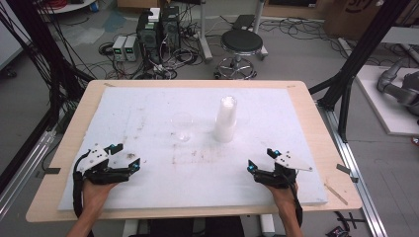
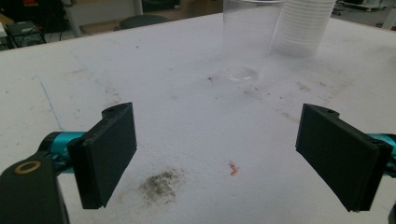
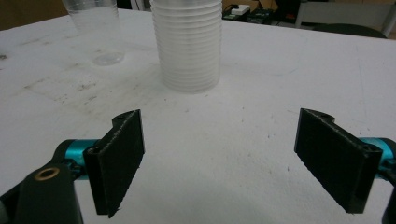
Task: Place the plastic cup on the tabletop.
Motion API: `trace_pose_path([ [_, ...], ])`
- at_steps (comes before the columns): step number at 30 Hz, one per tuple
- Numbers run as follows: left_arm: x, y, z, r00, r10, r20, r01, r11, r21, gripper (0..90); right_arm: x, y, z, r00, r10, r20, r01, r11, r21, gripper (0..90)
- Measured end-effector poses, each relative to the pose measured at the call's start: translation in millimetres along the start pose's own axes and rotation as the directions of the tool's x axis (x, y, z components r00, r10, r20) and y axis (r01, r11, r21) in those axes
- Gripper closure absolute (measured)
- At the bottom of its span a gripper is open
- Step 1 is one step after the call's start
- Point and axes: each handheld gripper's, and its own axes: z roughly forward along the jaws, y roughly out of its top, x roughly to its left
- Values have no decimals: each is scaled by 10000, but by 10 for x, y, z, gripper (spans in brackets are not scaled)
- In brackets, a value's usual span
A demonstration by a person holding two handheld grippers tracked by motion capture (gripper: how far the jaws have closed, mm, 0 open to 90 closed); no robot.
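Two grippers rest near the front edge of the white foam board (image 1: 148, 106), one in each hand, both with jaws spread wide and nothing between them. The left gripper (image 1: 127, 156) sits at the board's front left; in the left gripper view its two black pads (image 2: 108, 154) stand far apart over bare, stained foam (a dark smudge and a small orange fleck lie between them), touching nothing. The right gripper (image 1: 261, 159) sits at the front right, equally released, its pads (image 3: 119, 158) framing empty board.

Farther back, near the middle of the board, a single clear cup (image 1: 182, 127) stands upright, mouth up, its long axis vertical. Just to its right, apart from it, a stack of white cups (image 1: 226, 118) also stands upright and taller, the nested rims showing as ridges in the right gripper view. Both are well apart from either gripper.
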Motion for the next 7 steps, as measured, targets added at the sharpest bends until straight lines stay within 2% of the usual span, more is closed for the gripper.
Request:
trace_pose_path([
  [7, -2, -13, -14, 10000, -54, -45, 53, 9998, -191, 125, 22, -23, -52, 9996, -187, 223, 199, 9984, -531, 161],
])
